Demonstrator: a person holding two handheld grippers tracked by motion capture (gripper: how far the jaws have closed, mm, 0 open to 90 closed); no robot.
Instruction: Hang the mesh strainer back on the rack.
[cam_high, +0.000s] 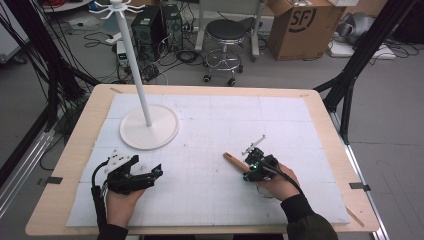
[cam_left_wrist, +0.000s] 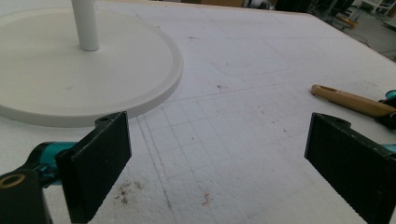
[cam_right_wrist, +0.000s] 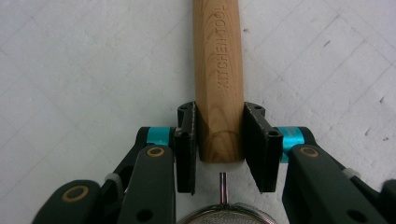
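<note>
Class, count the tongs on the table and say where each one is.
2. The left tongs sit at the near left of the foam mat, open, close to the white stand. The right tongs sit right of centre, shut on the wooden handle.

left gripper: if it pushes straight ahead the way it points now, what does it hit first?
Probably nothing soon. The left gripper, jaws wide open, points across the bare white foam mat. The white stand base lies left of that line, the wooden handle right; depth is uncertain.
</note>
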